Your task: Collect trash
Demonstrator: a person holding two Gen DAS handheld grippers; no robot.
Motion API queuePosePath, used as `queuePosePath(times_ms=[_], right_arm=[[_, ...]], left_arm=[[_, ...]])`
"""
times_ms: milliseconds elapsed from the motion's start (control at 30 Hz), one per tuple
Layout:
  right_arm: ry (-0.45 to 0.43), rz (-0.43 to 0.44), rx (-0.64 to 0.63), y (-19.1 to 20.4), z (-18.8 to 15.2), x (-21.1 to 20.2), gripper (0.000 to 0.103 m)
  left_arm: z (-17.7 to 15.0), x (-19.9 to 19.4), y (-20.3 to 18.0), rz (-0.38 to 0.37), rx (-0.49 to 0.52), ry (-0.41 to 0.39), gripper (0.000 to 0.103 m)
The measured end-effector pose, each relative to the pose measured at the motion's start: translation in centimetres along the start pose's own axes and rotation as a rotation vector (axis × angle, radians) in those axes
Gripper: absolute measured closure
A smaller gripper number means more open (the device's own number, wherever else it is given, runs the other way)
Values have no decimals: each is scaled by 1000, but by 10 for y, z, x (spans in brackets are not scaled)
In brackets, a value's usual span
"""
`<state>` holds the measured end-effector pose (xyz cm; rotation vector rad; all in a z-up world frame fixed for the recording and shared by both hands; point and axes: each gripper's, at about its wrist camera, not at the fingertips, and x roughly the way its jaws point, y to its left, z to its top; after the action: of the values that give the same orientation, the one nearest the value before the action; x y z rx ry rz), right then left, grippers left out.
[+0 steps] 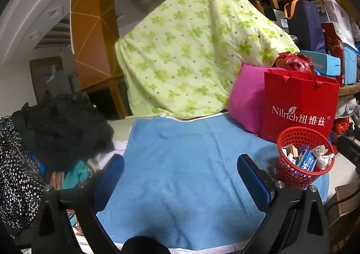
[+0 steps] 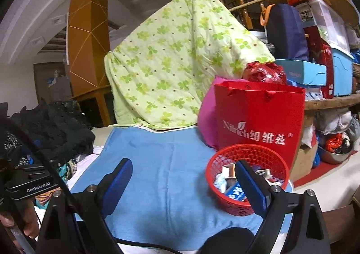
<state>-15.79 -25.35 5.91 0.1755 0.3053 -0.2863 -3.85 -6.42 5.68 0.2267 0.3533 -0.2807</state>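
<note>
A red mesh basket [image 1: 292,177] stands on the blue towel [image 1: 180,164] at the right. It holds crumpled paper, small cartons and a blue-and-white box [image 1: 307,159]. It also shows in the right wrist view [image 2: 216,170], with the blue box [image 2: 236,193] inside. My left gripper [image 1: 180,164] is open and empty above the towel, left of the basket. My right gripper [image 2: 183,168] is open and empty, its right finger [image 2: 249,184] in front of the basket. No loose trash shows on the towel [image 2: 157,164].
A red paper bag [image 1: 299,108] and a pink cushion [image 1: 247,99] stand behind the basket. A green clover quilt [image 1: 191,51] hangs at the back. Dark clothes [image 1: 63,123] pile up at the left. Stacked boxes [image 2: 315,51] fill shelves at the right.
</note>
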Motion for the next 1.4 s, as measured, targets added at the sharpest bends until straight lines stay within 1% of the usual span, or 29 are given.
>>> queuePosePath(times_ms=[100, 200, 500, 700, 833, 967, 1400], right_arm=[[-12, -14, -5, 3, -2, 1, 9], [-14, -52, -20, 3, -5, 3, 9], [13, -88, -22, -11, -7, 4, 8], [71, -112, -8, -22, -14, 9, 8], [99, -119, 28, -36, -16, 11, 8], [89, -119, 60, -46, -16, 7, 8], [68, -134, 65, -56, -17, 0, 8]], left_arm=[[-1, -1, 6, 22, -11, -2, 3], [-3, -1, 10, 32, -11, 5, 3], [-7, 7, -2, 11, 5, 52, 3], [-7, 8, -12, -5, 24, 59, 3], [-7, 11, -23, -26, 40, 75, 3], [-6, 13, -34, -39, 63, 87, 3], [-2, 11, -57, -53, 105, 88, 3]])
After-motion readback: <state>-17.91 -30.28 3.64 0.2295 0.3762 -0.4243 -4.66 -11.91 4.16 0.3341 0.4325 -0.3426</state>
